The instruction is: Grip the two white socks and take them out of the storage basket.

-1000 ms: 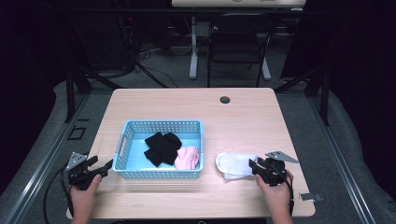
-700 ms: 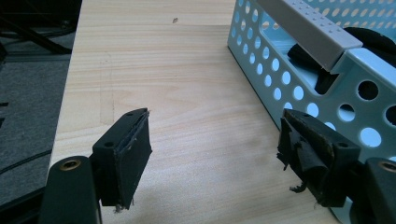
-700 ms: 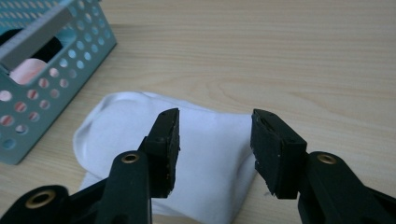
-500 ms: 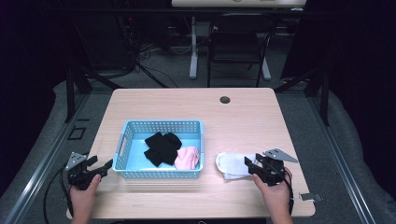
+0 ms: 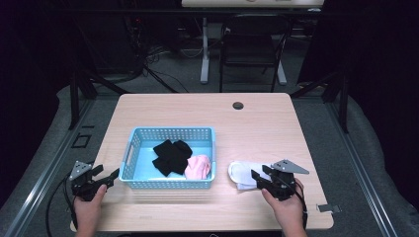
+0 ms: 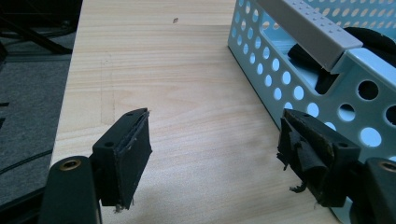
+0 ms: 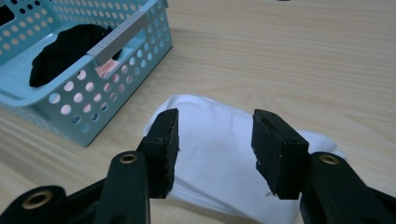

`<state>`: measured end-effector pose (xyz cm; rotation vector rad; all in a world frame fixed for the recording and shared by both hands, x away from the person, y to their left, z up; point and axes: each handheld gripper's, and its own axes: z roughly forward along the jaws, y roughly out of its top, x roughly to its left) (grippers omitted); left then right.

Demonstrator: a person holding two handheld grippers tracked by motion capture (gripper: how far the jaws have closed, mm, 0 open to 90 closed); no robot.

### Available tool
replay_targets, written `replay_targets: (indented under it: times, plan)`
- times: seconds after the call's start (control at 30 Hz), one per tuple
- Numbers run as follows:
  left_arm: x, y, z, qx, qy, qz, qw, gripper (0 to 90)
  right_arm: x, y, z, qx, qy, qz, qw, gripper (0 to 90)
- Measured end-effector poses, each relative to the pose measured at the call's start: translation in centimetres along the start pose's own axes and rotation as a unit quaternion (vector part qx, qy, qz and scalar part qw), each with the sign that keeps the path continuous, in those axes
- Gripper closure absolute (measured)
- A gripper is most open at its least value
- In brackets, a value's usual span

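On the near right of the desk [image 5: 276,123] lies a folded white cloth [image 5: 243,174], flat on the wood and just to the right of the light-blue perforated basket [image 5: 173,133]. The right hand-held gripper [image 5: 257,177] hangs over the cloth's near right edge. In the right gripper view its jaws stand spread with the white cloth [image 7: 219,154] seen between and below them; the pads press on nothing. The jaws have just been opening and then narrowing a little, and the cloth is not pinched.

The left hand-held gripper [image 5: 111,177] sits at the near left corner of the desk, just beside the basket's left end wall. Its jaws are spread wide over bare wood, one pad close to the basket wall [image 6: 299,79], gripping nothing.

In the basket lie a black garment [image 5: 170,155] toward the middle and a pink cloth [image 5: 198,167] at its near right, touching the black one. A small dark round grommet [image 5: 238,105] sits at the far side of the desk.

No brand, label or writing can be read on the basket, the cloths or either gripper.
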<state>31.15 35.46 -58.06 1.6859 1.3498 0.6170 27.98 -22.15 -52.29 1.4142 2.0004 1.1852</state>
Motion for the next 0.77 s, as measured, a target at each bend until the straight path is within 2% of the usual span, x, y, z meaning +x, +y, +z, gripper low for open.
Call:
replay_targets:
  times: [0.17,0.27,0.33,0.43,0.47,0.6,0.77]
  plan:
    - [0.0,0.0,0.0,0.000,0.000,0.000,1.0000,25.3,0.9,-0.6,0.0,0.001,0.012,-0.013,0.9999,49.8]
    - [0.0,0.0,0.0,0.001,0.000,0.000,1.0000,25.3,1.5,-1.3,0.1,0.002,0.018,-0.033,0.9993,48.1]
    - [-0.1,0.0,0.1,0.001,0.000,0.001,1.0000,25.3,1.9,-1.7,0.3,-0.005,0.017,-0.035,0.9992,47.0]
    - [-0.1,0.0,0.2,0.000,0.000,0.001,1.0000,25.3,2.2,-2.2,0.8,-0.002,0.014,-0.021,0.9997,45.9]
    - [-0.1,0.0,0.2,0.000,0.000,0.002,1.0000,25.3,2.4,-2.3,1.0,0.001,0.013,-0.023,0.9996,45.9]
    - [-0.1,0.0,0.2,0.000,0.000,0.001,1.0000,25.3,2.8,-2.5,1.5,0.001,-0.002,-0.054,0.9985,46.0]
    - [-0.1,0.0,0.2,0.001,-0.001,0.001,1.0000,25.3,1.8,-2.8,1.6,-0.004,-0.011,-0.025,0.9996,46.0]
